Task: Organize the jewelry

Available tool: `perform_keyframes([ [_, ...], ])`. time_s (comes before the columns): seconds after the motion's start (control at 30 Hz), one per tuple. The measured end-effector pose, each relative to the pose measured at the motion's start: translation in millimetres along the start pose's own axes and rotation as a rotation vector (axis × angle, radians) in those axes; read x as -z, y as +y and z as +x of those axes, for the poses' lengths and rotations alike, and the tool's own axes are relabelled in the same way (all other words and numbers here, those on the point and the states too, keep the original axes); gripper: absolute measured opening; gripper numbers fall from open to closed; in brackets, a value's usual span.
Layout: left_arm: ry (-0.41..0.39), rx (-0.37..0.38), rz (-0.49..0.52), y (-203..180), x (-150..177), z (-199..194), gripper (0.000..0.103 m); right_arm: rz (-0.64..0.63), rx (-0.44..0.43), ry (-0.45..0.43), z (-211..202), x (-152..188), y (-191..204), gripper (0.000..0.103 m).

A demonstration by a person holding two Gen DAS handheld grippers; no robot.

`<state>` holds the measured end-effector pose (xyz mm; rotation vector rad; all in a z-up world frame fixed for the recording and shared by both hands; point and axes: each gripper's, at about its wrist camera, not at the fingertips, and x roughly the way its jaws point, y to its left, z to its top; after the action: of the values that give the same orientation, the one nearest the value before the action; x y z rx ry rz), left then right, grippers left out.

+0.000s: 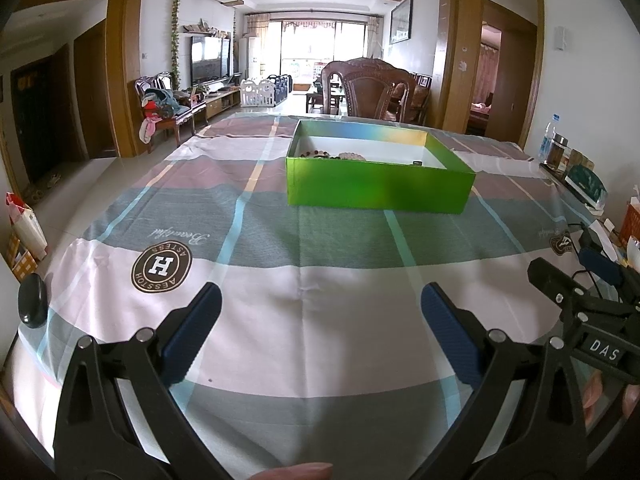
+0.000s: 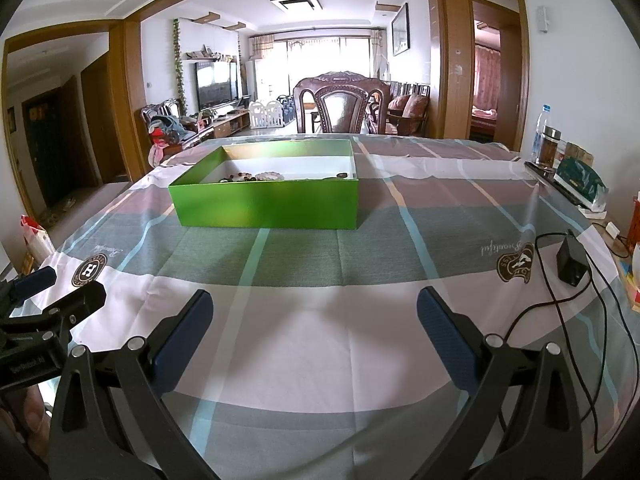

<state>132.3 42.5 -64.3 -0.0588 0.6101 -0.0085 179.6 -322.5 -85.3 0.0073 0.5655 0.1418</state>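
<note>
Both claws, left (image 1: pixel 320 332) and right (image 2: pixel 314 328), spread, empty. Box (image 1: pixel 376 190) well ahead; beads (image 2: pixel 256 177) inside. Likely light, slippery, loose strands: pinch across one strand.

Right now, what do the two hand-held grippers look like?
Both match: the left hand-held gripper and right hand-held gripper have black plastic scissor-style frames with silver rivets and dark blue textured finger pads. A white "DAS" label marks the right one.
</note>
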Motion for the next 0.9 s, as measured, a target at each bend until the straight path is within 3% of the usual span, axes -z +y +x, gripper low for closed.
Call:
perform_keyframes([
  [0.9,-0.002,0.000,0.005,0.2,0.6,0.6,0.099,-0.001,0.003,0.000,0.6,0.3,0.7,0.100],
])
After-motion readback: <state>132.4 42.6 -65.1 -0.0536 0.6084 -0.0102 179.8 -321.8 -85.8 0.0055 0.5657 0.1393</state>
